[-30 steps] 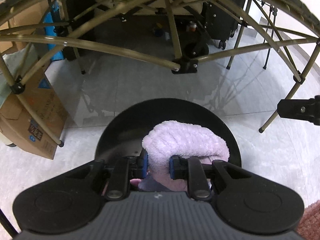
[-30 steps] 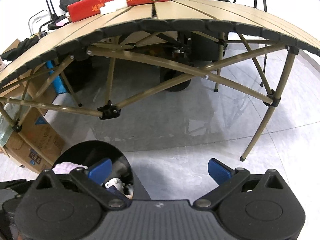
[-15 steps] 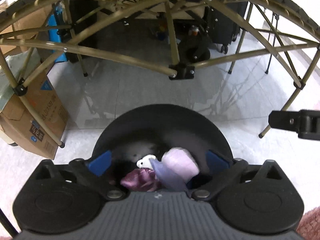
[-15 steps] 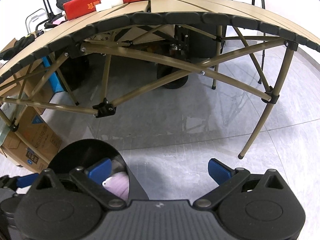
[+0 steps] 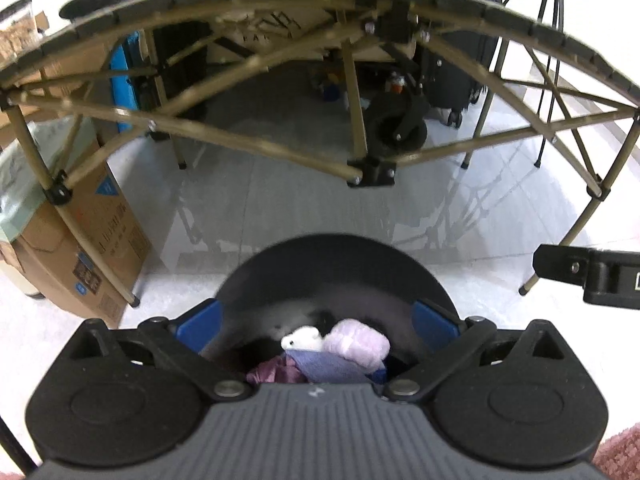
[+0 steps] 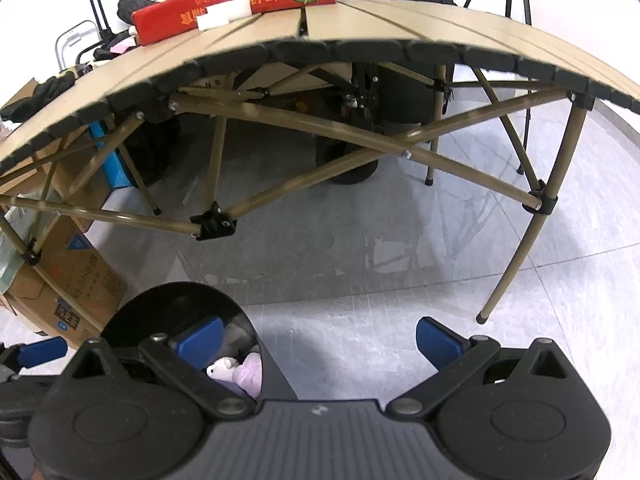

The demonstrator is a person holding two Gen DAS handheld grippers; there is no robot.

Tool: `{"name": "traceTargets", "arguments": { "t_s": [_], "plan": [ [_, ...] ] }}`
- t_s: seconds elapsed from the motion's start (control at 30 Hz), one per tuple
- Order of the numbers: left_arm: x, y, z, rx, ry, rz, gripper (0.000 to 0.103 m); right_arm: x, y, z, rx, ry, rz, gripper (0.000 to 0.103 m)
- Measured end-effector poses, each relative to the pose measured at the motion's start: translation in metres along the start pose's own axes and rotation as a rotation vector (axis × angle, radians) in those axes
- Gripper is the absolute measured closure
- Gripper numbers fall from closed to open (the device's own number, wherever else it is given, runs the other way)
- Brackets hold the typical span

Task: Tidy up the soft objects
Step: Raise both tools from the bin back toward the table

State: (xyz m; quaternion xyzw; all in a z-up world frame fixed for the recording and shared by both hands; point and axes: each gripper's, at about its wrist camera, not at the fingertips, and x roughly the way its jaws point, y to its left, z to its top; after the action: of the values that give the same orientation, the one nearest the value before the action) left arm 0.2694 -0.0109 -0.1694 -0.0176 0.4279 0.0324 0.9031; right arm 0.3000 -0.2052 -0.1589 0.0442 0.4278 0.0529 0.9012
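The lilac plush [image 5: 356,343] lies in the black bin [image 5: 336,268] at six o'clock; soft, light, squashy, best pinched mid-bulge. Left gripper [image 5: 316,322] and right gripper [image 6: 320,338] fingers both spread, empty

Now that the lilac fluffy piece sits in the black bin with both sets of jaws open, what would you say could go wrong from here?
1. The lilac fluffy piece lies on top of the pile near the black bin's near side; it may slip out if the bin is nudged.
2. The left gripper hangs just over the bin, so a careless move could knock the rim.
3. The folding table's edge and struts are close ahead; the right gripper might hit them on rising.
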Motion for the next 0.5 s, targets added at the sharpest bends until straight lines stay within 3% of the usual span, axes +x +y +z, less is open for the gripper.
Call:
{"name": "traceTargets", "arguments": {
  "t_s": [0.5],
  "plan": [
    [-0.065,0.004,0.012,0.056,-0.241,0.052,0.000,-0.040,0.007,0.007,-0.031,-0.144,0.066,0.000]
  ]
}}
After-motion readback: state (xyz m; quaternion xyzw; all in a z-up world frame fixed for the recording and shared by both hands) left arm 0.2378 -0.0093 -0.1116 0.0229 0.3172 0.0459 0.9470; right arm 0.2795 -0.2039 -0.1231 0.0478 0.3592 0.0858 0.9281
